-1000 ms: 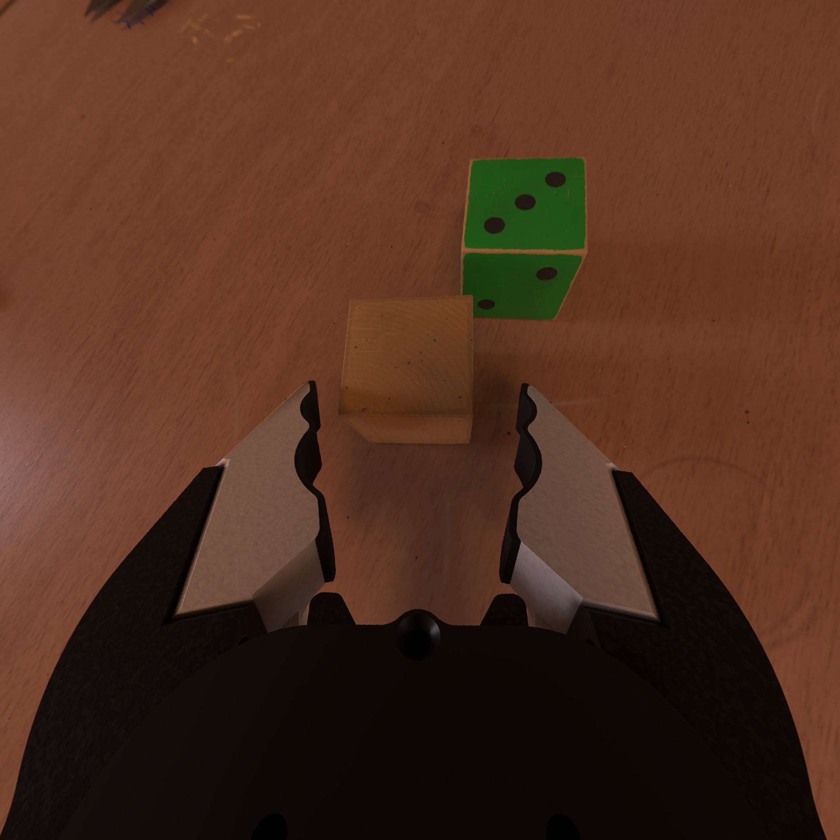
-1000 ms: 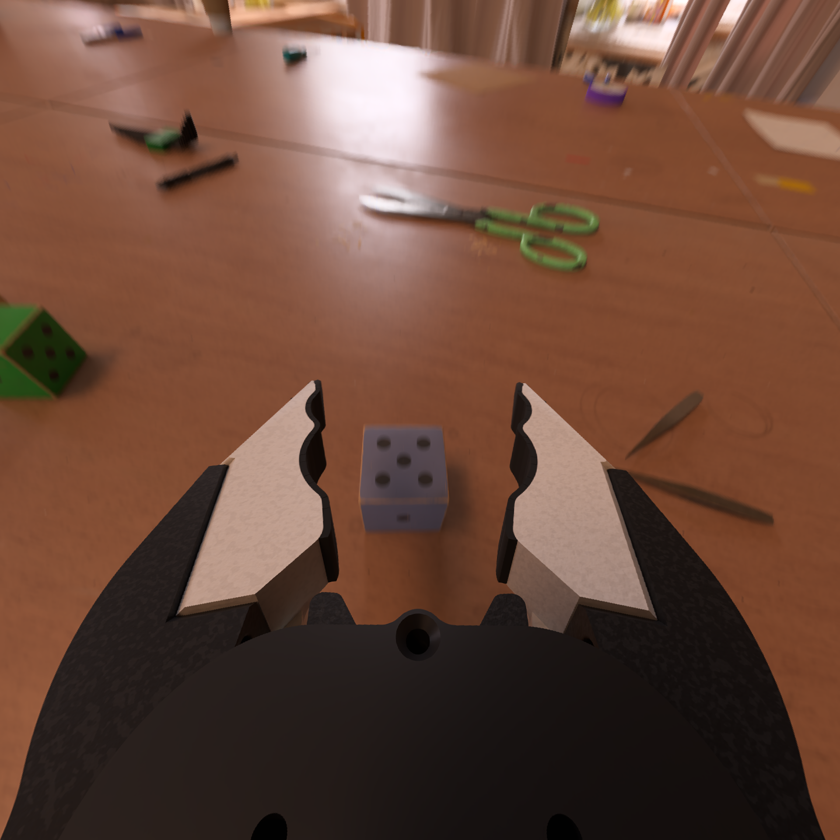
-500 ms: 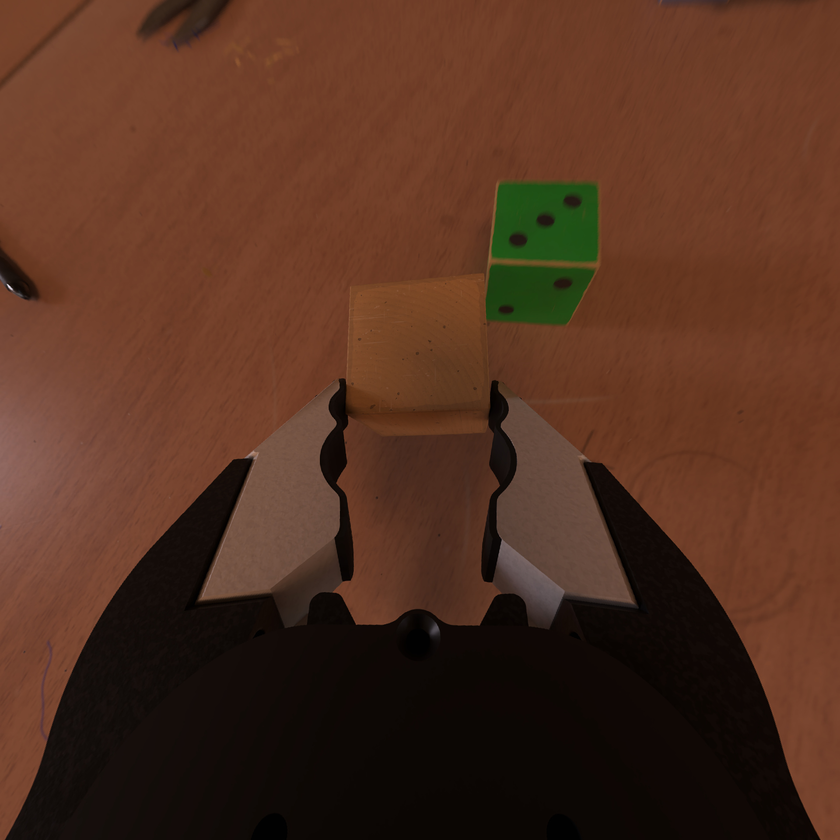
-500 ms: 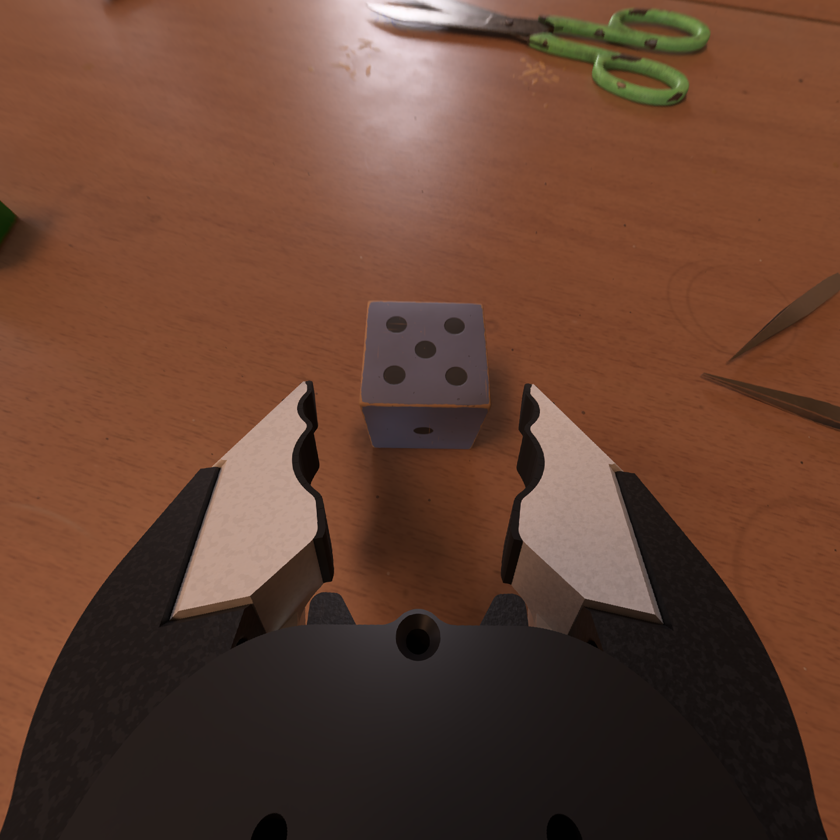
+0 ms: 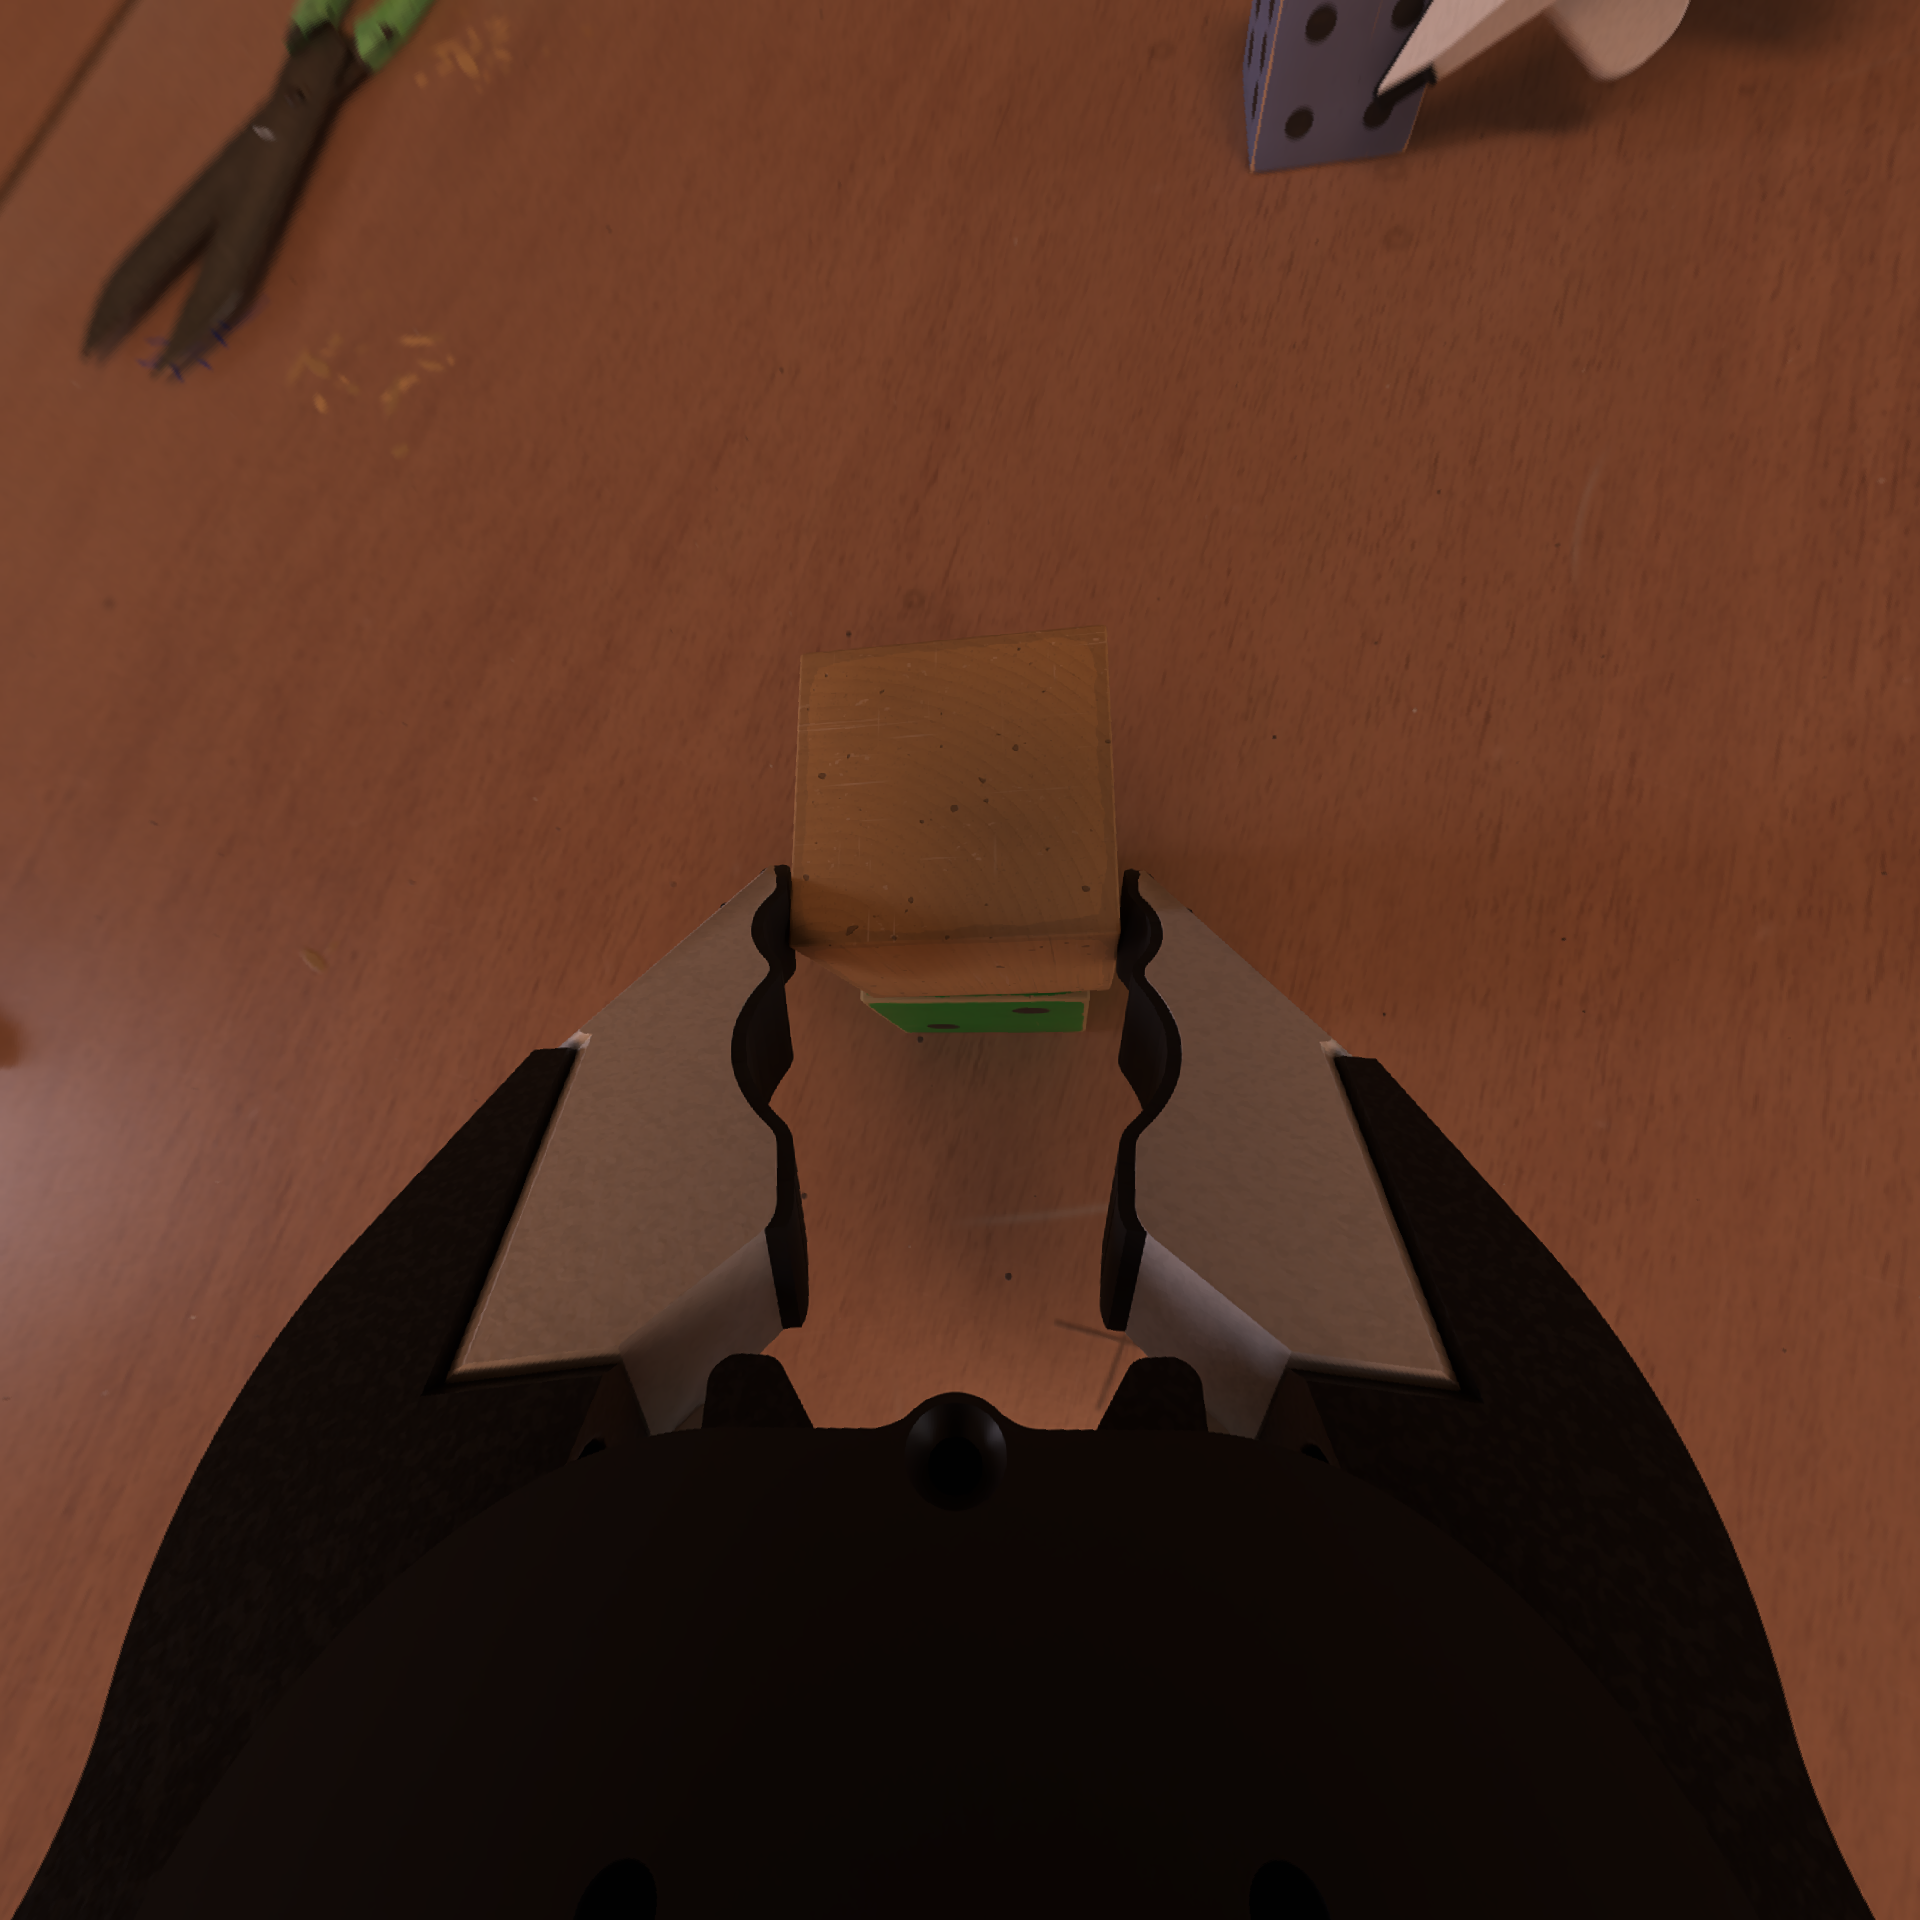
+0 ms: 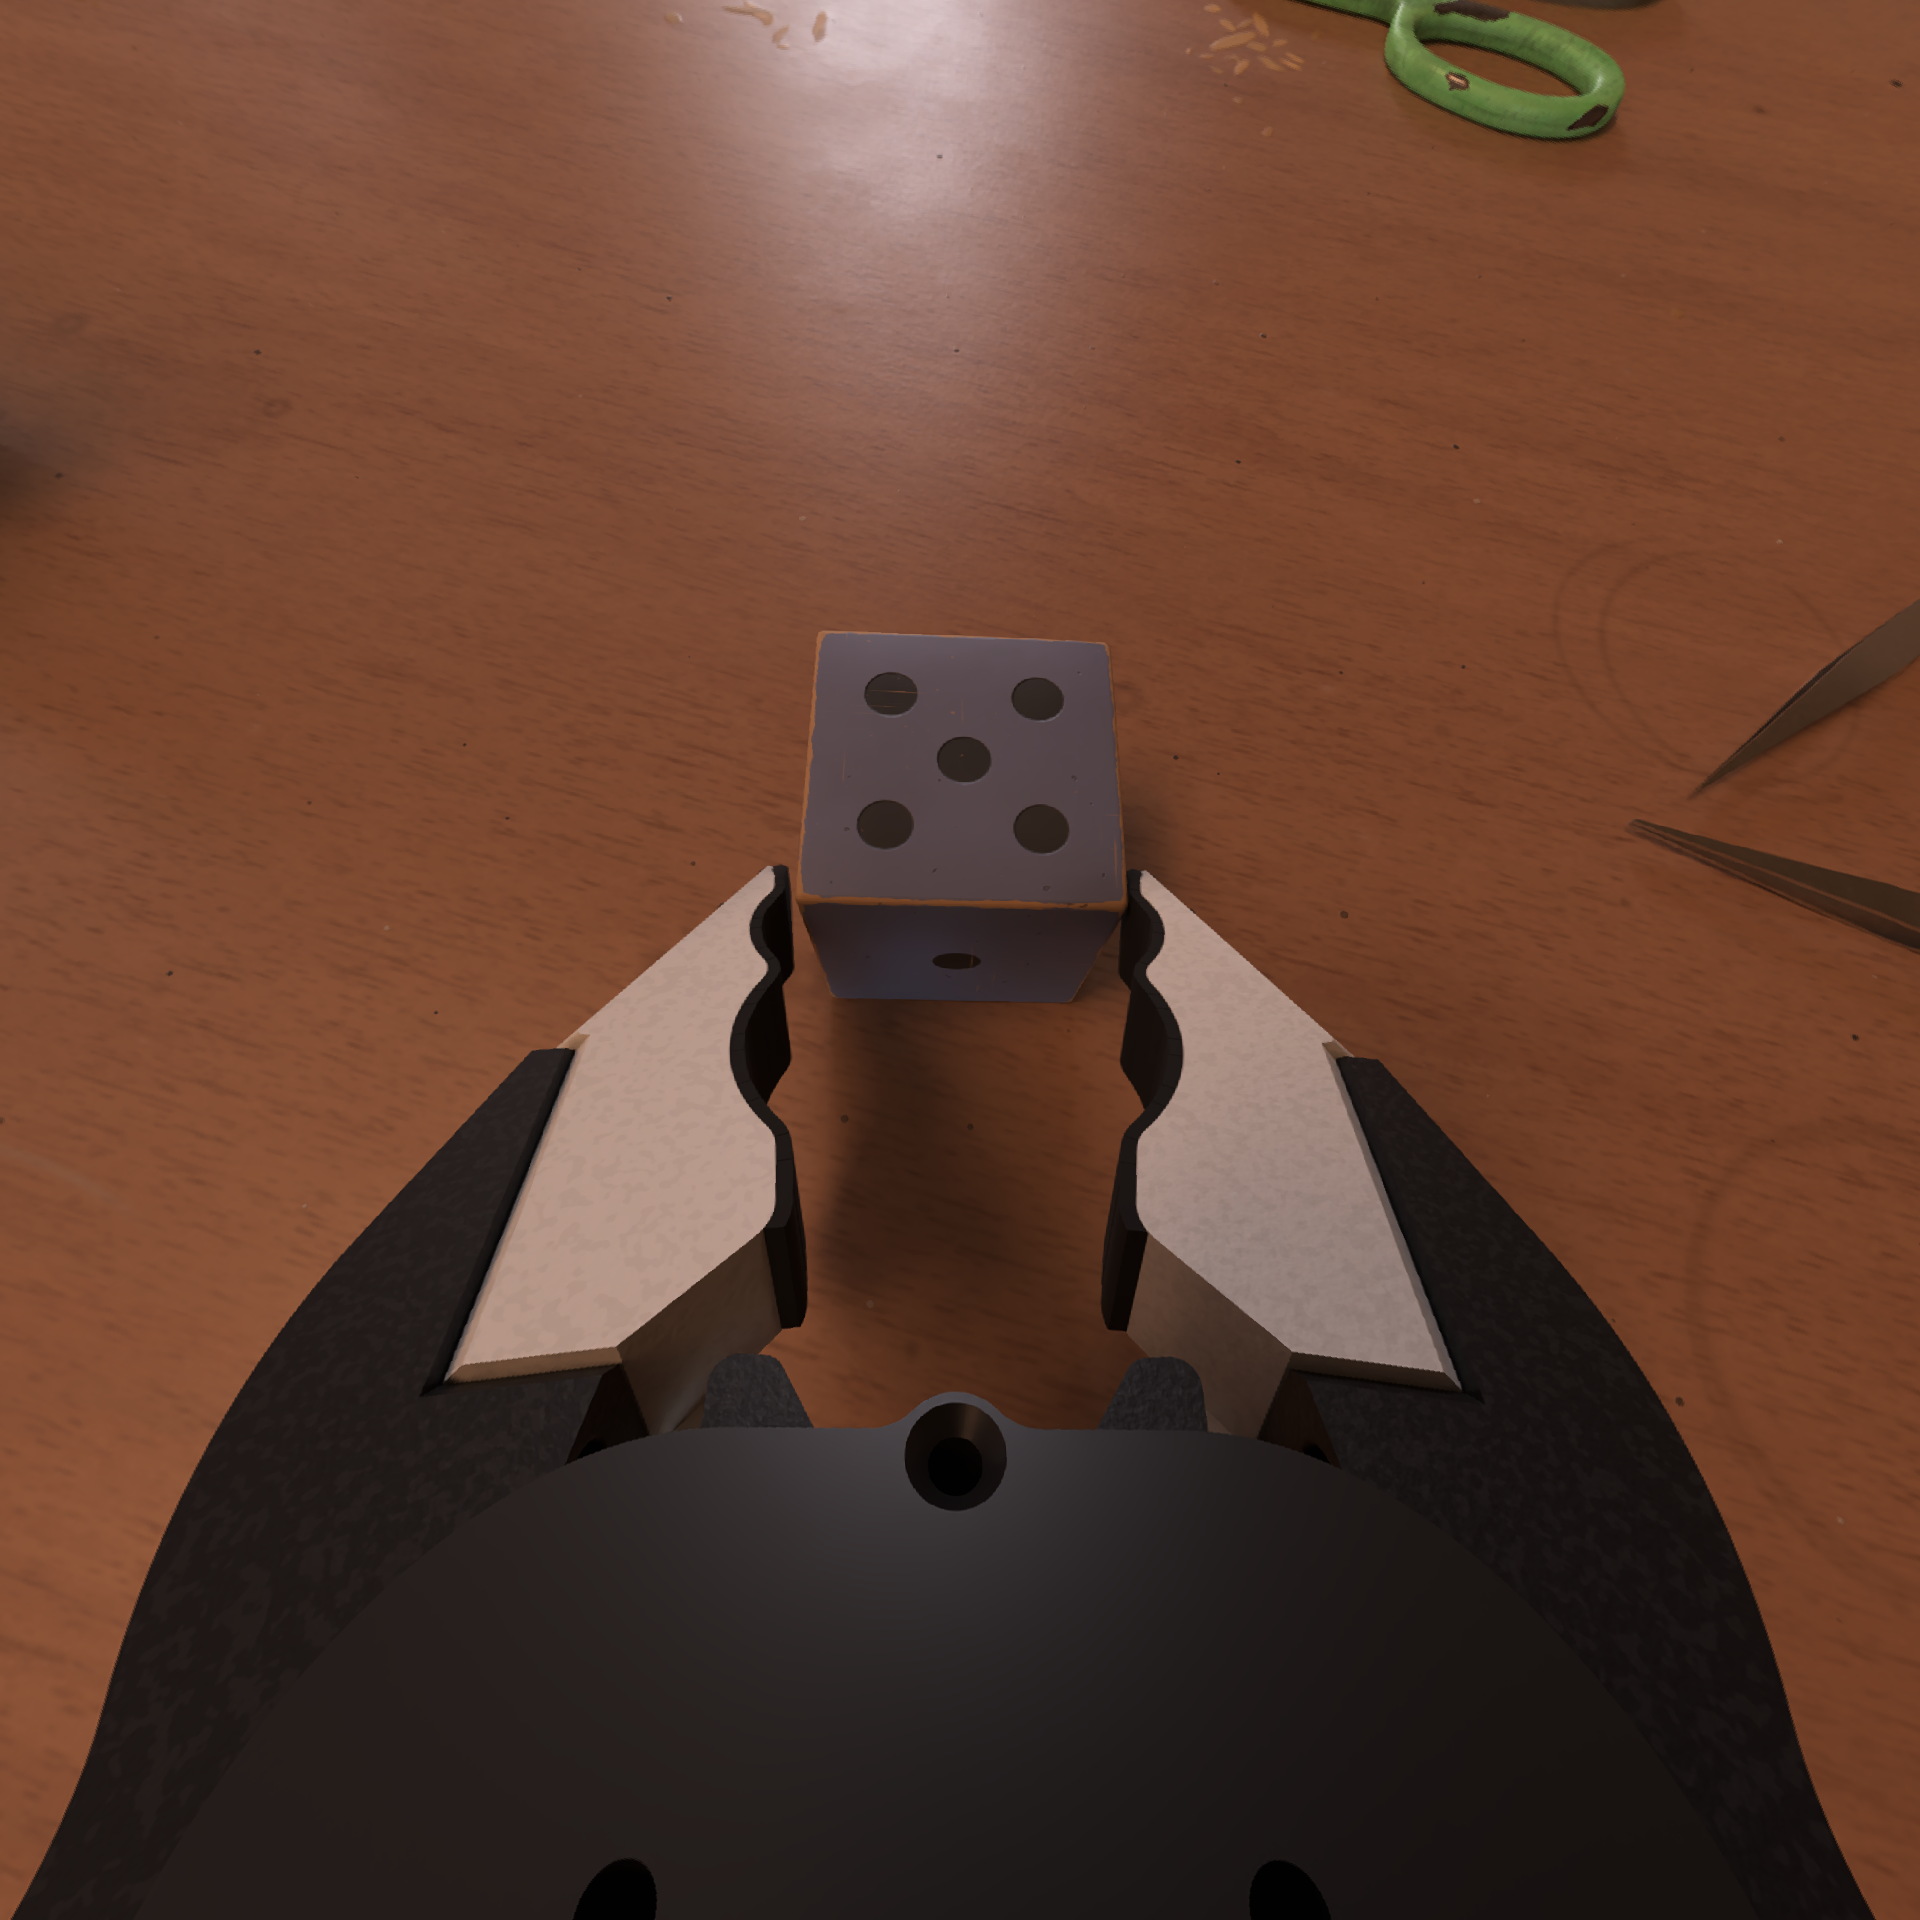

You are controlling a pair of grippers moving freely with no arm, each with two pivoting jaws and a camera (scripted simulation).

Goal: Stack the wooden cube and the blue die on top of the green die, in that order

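Observation:
My left gripper (image 5: 956,904) is shut on the wooden cube (image 5: 951,790) and holds it directly over the green die (image 5: 977,1014). Only a thin strip of the die's front face shows under the cube. I cannot tell whether the two touch. My right gripper (image 6: 958,904) is shut on the blue die (image 6: 961,769), five-pip face up, with both fingertips against its sides, low over the table. In the left wrist view the blue die (image 5: 1320,94) shows at the top right, with a right gripper finger (image 5: 1507,31) beside it.
Green-handled scissors lie far ahead of the right gripper (image 6: 1507,78) and at the top left of the left wrist view (image 5: 229,208). Thin metal tweezers (image 6: 1808,707) lie to the right of the blue die. Everything rests on a brown wooden table (image 6: 520,520).
My left gripper closed on the wooden cube and carried it right, over the green die. My right gripper moved in around the blue die and closed on it.

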